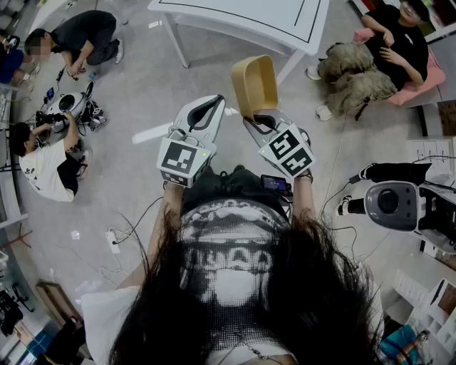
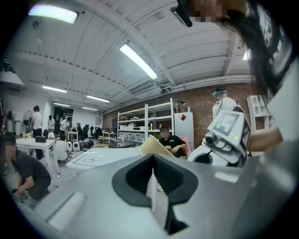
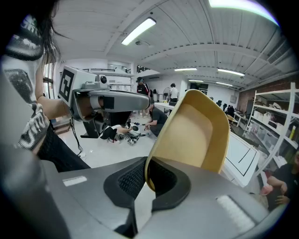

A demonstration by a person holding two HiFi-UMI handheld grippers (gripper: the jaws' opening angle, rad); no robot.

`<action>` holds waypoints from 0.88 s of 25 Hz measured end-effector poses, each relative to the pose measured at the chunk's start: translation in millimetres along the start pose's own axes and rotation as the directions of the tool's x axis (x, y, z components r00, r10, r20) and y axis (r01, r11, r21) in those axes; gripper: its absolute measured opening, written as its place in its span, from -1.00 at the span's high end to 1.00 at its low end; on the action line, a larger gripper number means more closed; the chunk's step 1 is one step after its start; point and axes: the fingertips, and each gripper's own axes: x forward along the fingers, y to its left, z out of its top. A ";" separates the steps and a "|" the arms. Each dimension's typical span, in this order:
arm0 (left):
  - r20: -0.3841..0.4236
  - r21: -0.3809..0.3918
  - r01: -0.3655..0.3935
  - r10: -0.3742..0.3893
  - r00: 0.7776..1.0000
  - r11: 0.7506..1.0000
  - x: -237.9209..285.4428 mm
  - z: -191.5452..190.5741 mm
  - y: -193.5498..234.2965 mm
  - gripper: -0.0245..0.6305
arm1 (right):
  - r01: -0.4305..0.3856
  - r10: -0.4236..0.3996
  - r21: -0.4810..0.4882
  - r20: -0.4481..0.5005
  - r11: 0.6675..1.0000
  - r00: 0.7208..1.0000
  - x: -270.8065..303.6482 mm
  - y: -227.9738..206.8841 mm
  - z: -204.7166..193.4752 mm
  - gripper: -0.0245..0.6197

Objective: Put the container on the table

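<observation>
The right gripper (image 1: pixel 260 121) had its jaws pinched on the rim of a tan, round-cornered plastic container (image 1: pixel 254 85). One pad sat inside the wall and the other outside, as the right gripper view showed (image 3: pixel 147 179). The container hung in the air over the grey floor (image 1: pixel 142 93), resting on nothing. Its long axis ran up and away from the jaws, and its open side was turned toward that gripper's camera (image 3: pixel 196 130).

The left gripper (image 1: pixel 206 107) hovered just beside it at about the same height. Its pads were pressed together with nothing between them (image 2: pixel 152 163), and it was not touching the container.

The white table with the black outline on its top (image 1: pixel 242 18) lay straight ahead of both grippers, beyond the container's far end. Bare floor showed between its near edge and the person. So the relation that mattered was forward — the container already pointed at the table, and the right gripper alone carried it.

In my judgement the carry was only partway done. The coming move called for reaching the right gripper forward over the near edge, then tipping the container down onto its base before letting go.
</observation>
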 end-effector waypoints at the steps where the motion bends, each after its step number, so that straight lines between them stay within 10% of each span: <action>1: 0.004 0.001 0.005 -0.005 1.000 1.000 2.2 -1.5 -2.2 0.93 | 0.002 -0.002 -0.003 0.000 1.000 1.000 0.5 -0.9 -2.3 0.88; 22: -0.018 -0.011 -0.032 0.032 0.999 0.999 42.0 -14.3 -11.0 0.93 | -0.052 0.051 -0.012 -0.008 0.999 0.999 3.8 -31.9 -28.7 0.88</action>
